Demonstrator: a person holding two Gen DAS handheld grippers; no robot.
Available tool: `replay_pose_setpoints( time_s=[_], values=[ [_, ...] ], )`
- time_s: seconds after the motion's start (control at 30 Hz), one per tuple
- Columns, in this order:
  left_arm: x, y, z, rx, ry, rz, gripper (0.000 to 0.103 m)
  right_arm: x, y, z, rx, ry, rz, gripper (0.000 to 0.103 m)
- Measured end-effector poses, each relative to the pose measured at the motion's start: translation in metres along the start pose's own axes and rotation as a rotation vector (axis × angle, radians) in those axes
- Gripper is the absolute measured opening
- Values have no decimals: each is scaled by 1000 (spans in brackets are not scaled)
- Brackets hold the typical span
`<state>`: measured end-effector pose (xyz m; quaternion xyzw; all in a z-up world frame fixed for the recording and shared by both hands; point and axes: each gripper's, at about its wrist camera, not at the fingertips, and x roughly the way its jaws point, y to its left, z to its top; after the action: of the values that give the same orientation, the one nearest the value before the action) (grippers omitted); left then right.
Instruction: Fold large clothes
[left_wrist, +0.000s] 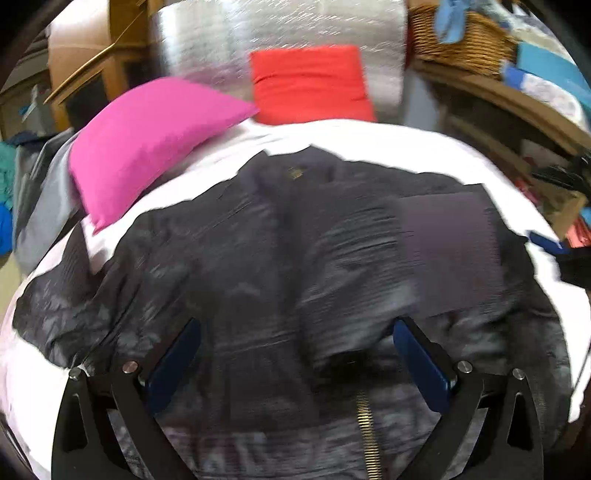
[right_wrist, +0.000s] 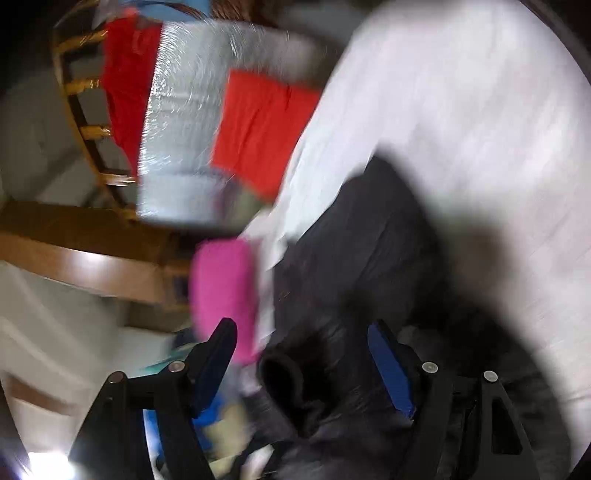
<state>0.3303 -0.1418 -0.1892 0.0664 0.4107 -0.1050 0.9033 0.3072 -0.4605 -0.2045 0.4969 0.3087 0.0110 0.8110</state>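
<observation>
A large dark navy jacket (left_wrist: 280, 258) with a gold zipper (left_wrist: 367, 435) lies spread on the white bed (left_wrist: 388, 140). My left gripper (left_wrist: 295, 332) hovers open over the jacket's lower front, with nothing between its blue pads (left_wrist: 173, 365). In the blurred right wrist view the same jacket (right_wrist: 354, 251) runs across the white bed (right_wrist: 461, 110), and a dark ribbed cuff (right_wrist: 288, 387) lies between the fingers of my right gripper (right_wrist: 303, 339), which is open and tilted.
A pink pillow (left_wrist: 147, 144) and a red pillow (left_wrist: 310, 85) lie at the head of the bed against a silver padded backing (left_wrist: 258, 37). A wicker basket (left_wrist: 458, 37) sits on wooden shelves at right. Wooden furniture (right_wrist: 81, 254) stands beside the bed.
</observation>
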Motion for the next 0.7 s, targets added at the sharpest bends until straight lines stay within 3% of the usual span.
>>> replay_pose_setpoints(
  time_s=[0.07, 0.1, 0.17, 0.23, 0.3, 0.37, 0.43, 0.47, 0.5, 0.57, 0.63, 0.7],
  values=[
    [-3, 6, -2, -36, -1, -42, 103, -10, 4, 1, -83, -89, -195, 77],
    [-7, 6, -3, -43, -11, -68, 103, -10, 4, 1, -111, -99, -244, 77],
    [-15, -3, -3, -24, -37, -119, 103, -1, -1, 2, -132, -68, -276, 77],
    [-12, -15, 0, 7, -42, -155, 103, 18, -11, -1, -109, 24, -261, 77],
    [0, -27, 1, 40, -9, -197, 103, 27, -23, -5, -111, 81, -287, 69],
    [22, -39, 1, 72, 70, -201, 103, 42, -24, -11, -144, 130, -325, 40],
    [39, -40, 0, 60, 96, -161, 102, 44, -19, -14, -187, 121, -352, 34],
    [43, -37, 1, 41, 99, -164, 97, 45, -15, -13, -213, 111, -360, 30],
    [48, -31, 3, 5, 111, -190, 79, 43, -8, -15, -257, 94, -380, 29],
    [51, -19, 5, -57, 113, -230, 66, 46, 5, -19, -327, 81, -403, 28],
    [43, -8, 9, -94, 71, -266, 46, 43, 5, -21, -354, 91, -411, 27],
    [34, 1, 14, -130, 43, -297, 44, 43, 6, -24, -358, 101, -414, 27]
  ],
)
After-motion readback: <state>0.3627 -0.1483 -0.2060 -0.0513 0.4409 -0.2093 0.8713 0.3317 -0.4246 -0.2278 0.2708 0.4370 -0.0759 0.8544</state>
